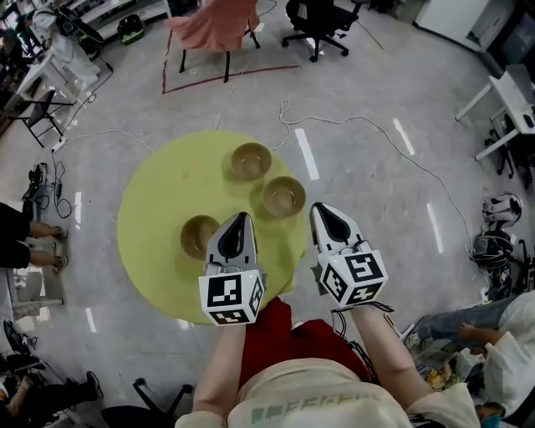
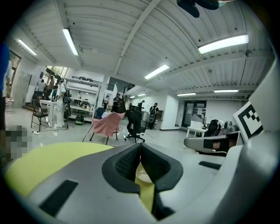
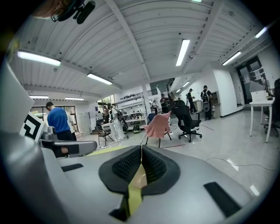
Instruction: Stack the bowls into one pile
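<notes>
Bowls, three of them and all empty, stand unstacked and apart from one another on the round yellow-green desk (image 1: 163, 196). The left gripper (image 1: 242, 216) hangs over the desk with its fingers pressed together at the tips and nothing between them; its own view shows the two dark ribbed pads of the left gripper (image 2: 140, 145) meeting in a thin line. The nearest bowl (image 1: 199, 235) sits just to the left of those fingers, close beside them, though contact cannot be judged from above. The middle bowl (image 1: 283, 196) lies a little ahead and to the right of the left fingers, between the two pairs of fingertips and slightly beyond them. The far bowl (image 1: 251, 160) stands straight ahead of the left fingers, farther off and close to the middle bowl without touching it. The right gripper (image 1: 323, 208) is held at the desk's right edge, its fingers likewise closed tip to tip and empty, as the right gripper view confirms (image 3: 141, 148). Well beyond both sets of fingers, on the grey floor, stands a chair draped in pink cloth (image 1: 216, 25).
</notes>
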A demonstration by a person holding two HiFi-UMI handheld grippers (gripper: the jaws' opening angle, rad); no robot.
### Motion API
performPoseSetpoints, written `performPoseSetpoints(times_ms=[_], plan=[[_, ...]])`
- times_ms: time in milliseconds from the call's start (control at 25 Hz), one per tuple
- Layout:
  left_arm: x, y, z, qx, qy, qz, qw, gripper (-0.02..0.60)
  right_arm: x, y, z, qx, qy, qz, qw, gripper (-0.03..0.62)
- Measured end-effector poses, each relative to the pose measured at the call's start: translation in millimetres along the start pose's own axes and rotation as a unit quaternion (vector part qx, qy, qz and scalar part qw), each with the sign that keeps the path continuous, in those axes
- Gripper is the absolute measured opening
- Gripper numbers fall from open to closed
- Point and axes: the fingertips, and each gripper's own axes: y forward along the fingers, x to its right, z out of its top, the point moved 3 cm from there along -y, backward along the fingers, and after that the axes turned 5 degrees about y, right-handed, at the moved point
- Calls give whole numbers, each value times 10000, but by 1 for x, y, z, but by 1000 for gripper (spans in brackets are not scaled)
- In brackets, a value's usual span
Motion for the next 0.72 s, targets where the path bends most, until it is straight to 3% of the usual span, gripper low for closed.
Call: performPoseSetpoints(times_ms=[280, 720], plan=[[-2, 17, 1, 77, -178, -168, 9997, 23, 8, 12, -5, -138, 275, -38, 9995, 37], [-4, 33, -13, -222, -114, -173, 9995, 25, 23, 24, -11, -329, 185, -139, 9992, 37]])
